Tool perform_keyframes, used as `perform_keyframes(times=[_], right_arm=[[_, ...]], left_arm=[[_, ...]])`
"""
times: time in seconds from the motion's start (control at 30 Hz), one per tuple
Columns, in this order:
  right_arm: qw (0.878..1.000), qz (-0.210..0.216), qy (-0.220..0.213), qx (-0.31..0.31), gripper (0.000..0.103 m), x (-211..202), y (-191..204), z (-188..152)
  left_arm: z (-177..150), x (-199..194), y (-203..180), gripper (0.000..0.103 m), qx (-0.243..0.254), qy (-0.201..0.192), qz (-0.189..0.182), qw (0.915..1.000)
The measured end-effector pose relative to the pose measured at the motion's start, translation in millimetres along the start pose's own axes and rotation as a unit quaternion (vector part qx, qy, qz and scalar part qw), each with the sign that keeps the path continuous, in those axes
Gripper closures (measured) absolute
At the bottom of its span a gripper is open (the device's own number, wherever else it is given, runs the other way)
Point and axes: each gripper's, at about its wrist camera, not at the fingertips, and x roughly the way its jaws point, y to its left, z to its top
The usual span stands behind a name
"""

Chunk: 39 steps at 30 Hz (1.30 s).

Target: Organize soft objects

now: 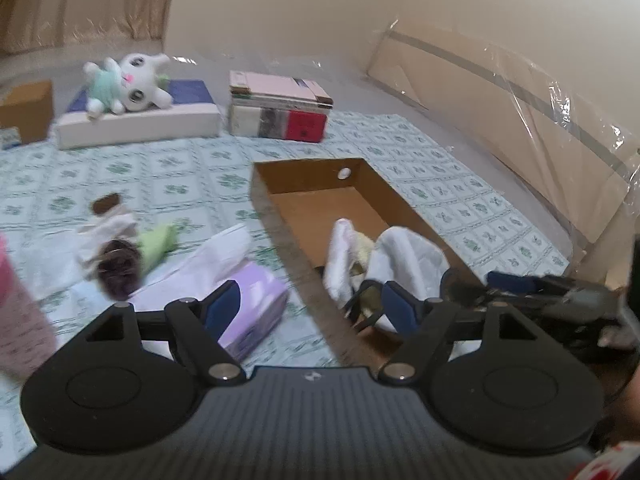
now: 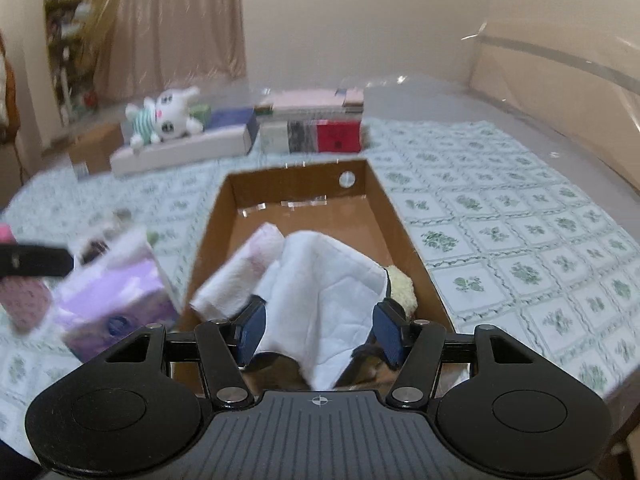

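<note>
1. The room has plain cream walls and a beige curtain (image 2: 168, 24) hanging at the far left; a plastic-wrapped board (image 1: 520, 92) leans along the right-hand wall.
2. The surface is a bed, covered by a pale sheet (image 2: 520, 240) printed in green floral squares.
3. At the far end lies a flat white box with a blue top (image 1: 140, 120), and a white plush rabbit (image 1: 128, 80) in a green striped outfit sprawls on it. Just beside it stands a stack of boxes (image 1: 280, 108), one with a red label.
4. An open cardboard box (image 2: 400, 224) sits mid-bed. It holds a quilted white cloth (image 2: 324, 280), a rolled white-and-pink towel (image 2: 240, 268) to the cloth's left, and a pale yellow fluffy item (image 2: 402, 284) at the cloth's right edge.
5. Left of the box, on the sheet, rests a lilac tissue pack (image 1: 248, 312), with a blurred heap of soft items (image 1: 120, 248) beyond it, white, green and dark brown.
6. The right gripper (image 2: 320, 332) hovers over the box's near end; its fingers stand apart, with the cloth between them but not pinched.
7. The left gripper (image 1: 308, 308) is spread open and empty above the box's left wall.
</note>
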Motion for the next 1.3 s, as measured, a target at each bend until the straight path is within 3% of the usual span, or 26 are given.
perform_keyframes(times=[0.2,0.6,0.93,1.3], right_arm=[[0.998,0.031,-0.024,0.057,0.043,-48.3,23.6,-19.3],[0.993,0.097,0.010,0.069,0.042,-69.8,106.7,-56.3],[0.992,0.122,0.024,0.035,0.042,-64.1,152.1,-61.1],[0.991,0.122,0.040,0.028,0.042,-54.1,162.3,-62.6]], left_arm=[[-35.1,-48.4,29.5,0.027,-0.003,-0.010,0.037,0.9993],[-83.9,-125.5,102.8,0.028,-0.005,-0.038,0.128,0.9910],[-94.4,-151.9,137.5,0.027,-0.015,-0.032,0.139,0.9896],[-98.9,-142.8,147.8,0.028,-0.015,-0.012,0.131,0.9912]])
